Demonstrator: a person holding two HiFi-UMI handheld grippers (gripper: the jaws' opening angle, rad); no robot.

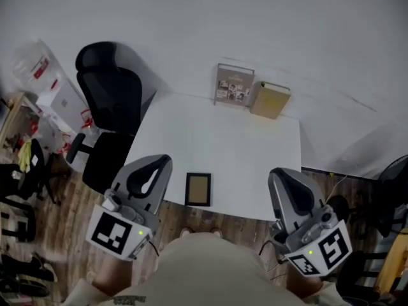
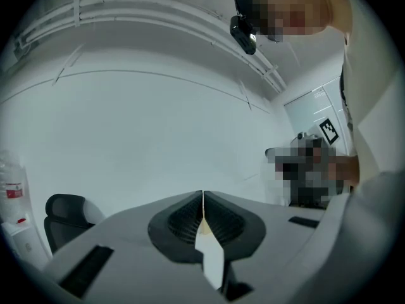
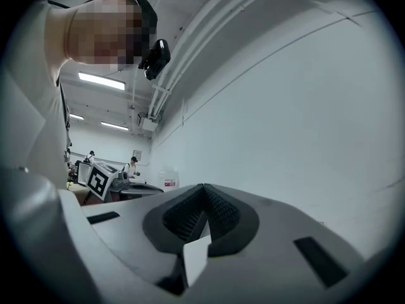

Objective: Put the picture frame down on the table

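Observation:
A small dark picture frame [image 1: 198, 189] with a tan inside lies flat on the white table [image 1: 248, 152], close to its front edge. My left gripper [image 1: 159, 164] hovers just left of it, over the table's front left corner, apart from it. My right gripper [image 1: 280, 176] is held to its right at the front edge. Both are shut with nothing between the jaws. The left gripper [image 2: 202, 198] and the right gripper [image 3: 204, 192] both point up at a bare white wall in their own views, and neither view shows the frame.
At the table's back edge a photo frame [image 1: 234, 85] with several small pictures stands upright, and a tan book [image 1: 270, 99] leans beside it. A black office chair [image 1: 111, 116] stands left of the table. Clutter [image 1: 32, 145] lines the far left. Another chair [image 1: 392, 190] is at the right.

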